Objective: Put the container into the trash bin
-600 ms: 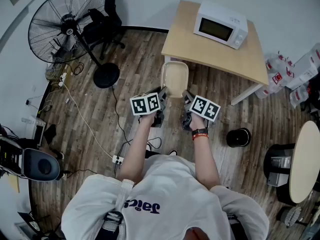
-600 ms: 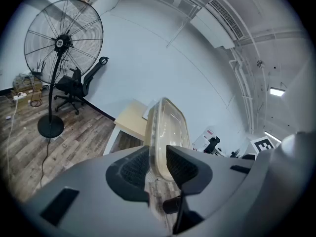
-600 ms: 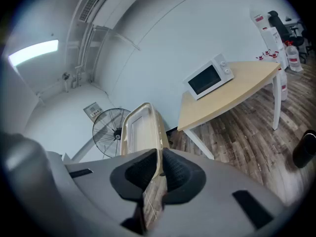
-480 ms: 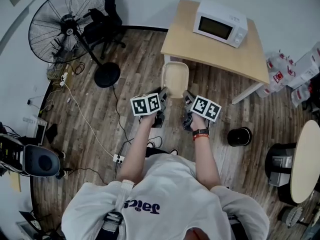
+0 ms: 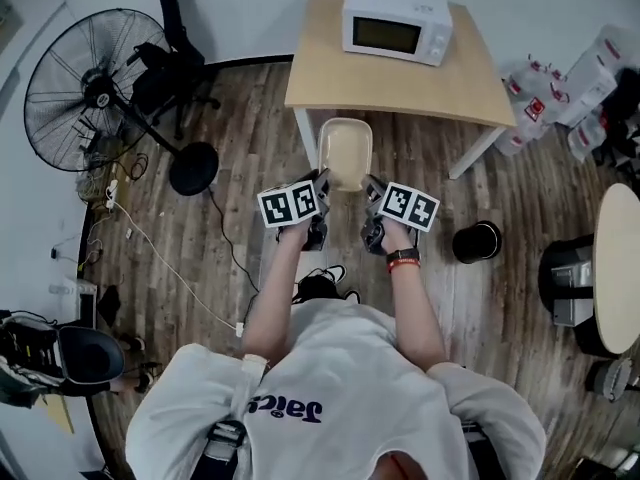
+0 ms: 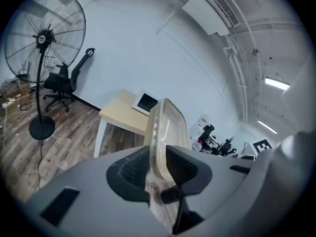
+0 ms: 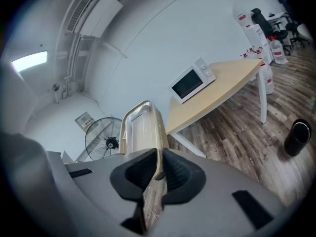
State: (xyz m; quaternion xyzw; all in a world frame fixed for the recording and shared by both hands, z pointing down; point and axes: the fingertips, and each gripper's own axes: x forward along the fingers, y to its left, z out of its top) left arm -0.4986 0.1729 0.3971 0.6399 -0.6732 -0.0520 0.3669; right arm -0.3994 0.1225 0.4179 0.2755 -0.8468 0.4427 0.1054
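Since the earlier picture, the room has slid in the head view. The table (image 5: 400,86) and the microwave (image 5: 395,24) are now further left and higher up. The fan (image 5: 85,88) has slid left too, and the bin (image 5: 476,242) sits a bit higher. The box (image 5: 345,153) has stayed out in front, held between the two claws.

The left claw (image 5: 322,182) is clenched on the left edge of the box. In the left gripper view its two dark pads (image 6: 132,171) squeeze the thin rim, and the box (image 6: 168,125) stands up on its side between them. The right claw (image 5: 372,188) grasps the right edge the same way. In the right gripper view its pads (image 7: 180,174) pinch the rim, and the box (image 7: 140,130) rises out from between them.

The box is pale and see-through, with round corners. It hangs in the air above the wood floor (image 5: 250,148), just in front of the table's near edge. It does not touch the table.

The bin is small, round and black. It stands on the floor to the right of the right claw, well apart from the box. The right gripper view shows the bin (image 7: 298,137) low at the right edge.

The microwave sits at the back of the table, by the wall. The fan stands far off to the left, with a black chair (image 5: 165,68) beside it. A round table (image 5: 620,268) shows at the right edge.
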